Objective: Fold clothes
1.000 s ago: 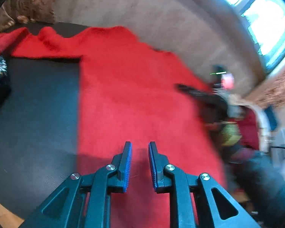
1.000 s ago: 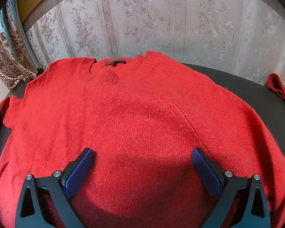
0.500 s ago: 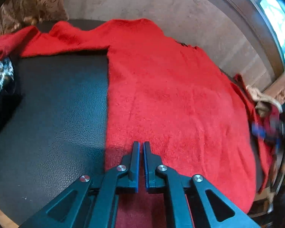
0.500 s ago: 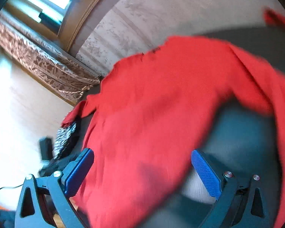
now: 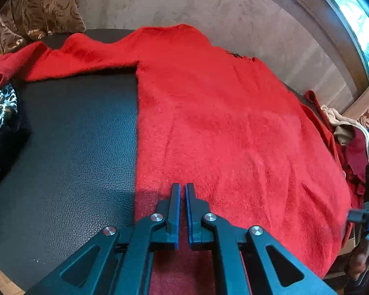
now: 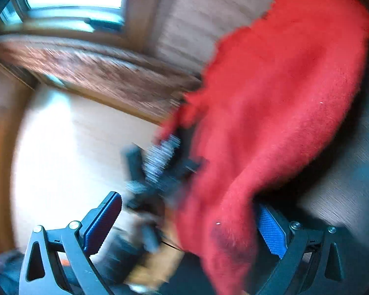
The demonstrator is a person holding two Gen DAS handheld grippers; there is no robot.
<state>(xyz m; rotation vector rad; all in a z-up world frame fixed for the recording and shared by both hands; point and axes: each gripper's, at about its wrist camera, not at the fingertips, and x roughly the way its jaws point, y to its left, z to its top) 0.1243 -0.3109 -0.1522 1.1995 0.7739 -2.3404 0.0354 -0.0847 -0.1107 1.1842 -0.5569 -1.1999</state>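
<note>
A red knit sweater (image 5: 221, 123) lies flat on a black leather-like surface (image 5: 69, 147), neck toward the wall, one sleeve stretched out to the left. My left gripper (image 5: 182, 189) is at the sweater's near hem, jaws nearly closed with only a thin gap; I cannot tell if fabric is pinched. My right gripper (image 6: 189, 218) is wide open; the blurred sweater (image 6: 270, 113) hangs down between its blue pads (image 6: 270, 231), untouched by them. The right gripper also shows at the right edge of the left wrist view (image 5: 366, 218).
A leopard-print cloth (image 5: 0, 108) lies at the surface's left edge. More clothes, red and beige (image 5: 349, 132), are piled at the right. A wall and a window (image 5: 356, 17) stand behind. The right wrist view is motion-blurred, with pale floor (image 6: 61, 147) at left.
My left gripper's jaws have closed from clearly apart to a thin gap at the hem. My right gripper has swung away to the sweater's side, staying wide open.
</note>
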